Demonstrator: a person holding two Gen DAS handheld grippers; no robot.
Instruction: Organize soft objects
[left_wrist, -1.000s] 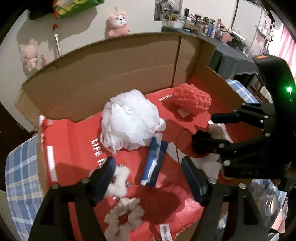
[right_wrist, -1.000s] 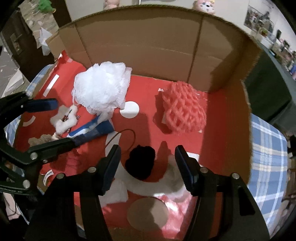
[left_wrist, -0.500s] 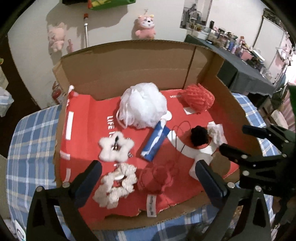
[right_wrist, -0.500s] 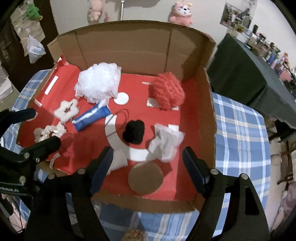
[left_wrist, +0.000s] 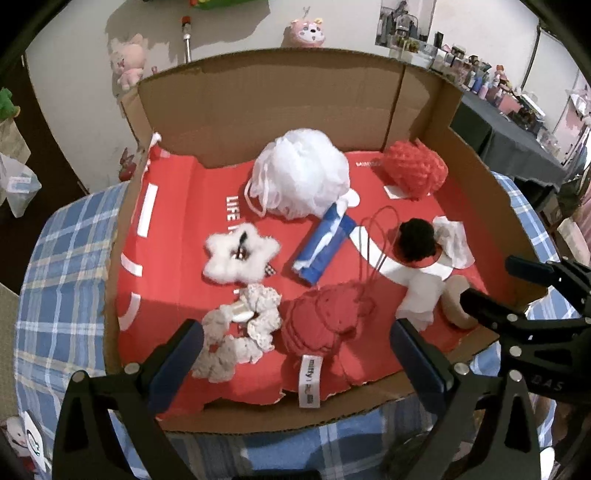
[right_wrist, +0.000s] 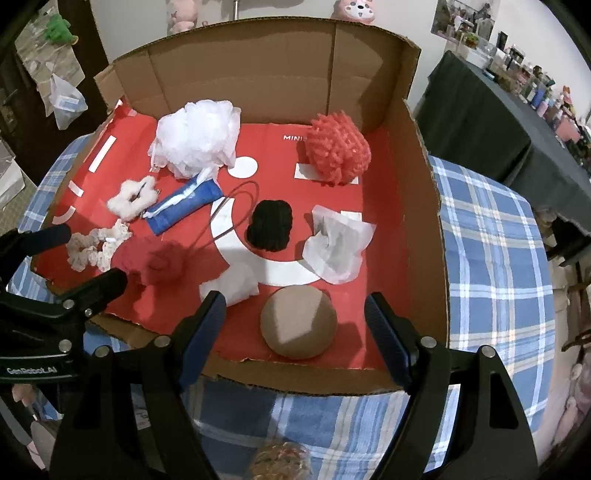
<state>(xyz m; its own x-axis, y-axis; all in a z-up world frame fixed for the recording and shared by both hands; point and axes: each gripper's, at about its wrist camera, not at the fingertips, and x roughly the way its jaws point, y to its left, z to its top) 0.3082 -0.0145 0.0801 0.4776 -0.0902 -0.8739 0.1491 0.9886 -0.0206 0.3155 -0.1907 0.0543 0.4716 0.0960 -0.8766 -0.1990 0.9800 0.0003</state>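
Hovering above the near edge of the cardboard box (left_wrist: 258, 110), both sets of jaws gaping wide and empty. Left gripper (left_wrist: 295, 350) sitting nearer the cream scrunchie (left_wrist: 240, 332) and red knit pouch (left_wrist: 325, 325), just beyond its tips; right gripper (right_wrist: 295, 325) framing the brown round pad (right_wrist: 299, 321).

Sitting in one cardboard box (right_wrist: 424, 206): one white mesh bath pouf (right_wrist: 195, 142), one coral-red bath pouf (right_wrist: 338, 149), one white fluffy star clip (left_wrist: 240, 254), one cream scrunchie (left_wrist: 236, 336), one red scrunchie (left_wrist: 325, 325), one black pom-pom (right_wrist: 271, 225), one blue packet (right_wrist: 184, 206), one crumpled white tissue (right_wrist: 338, 243), one folded white cloth (right_wrist: 231, 286), one brown round puff (right_wrist: 299, 326).
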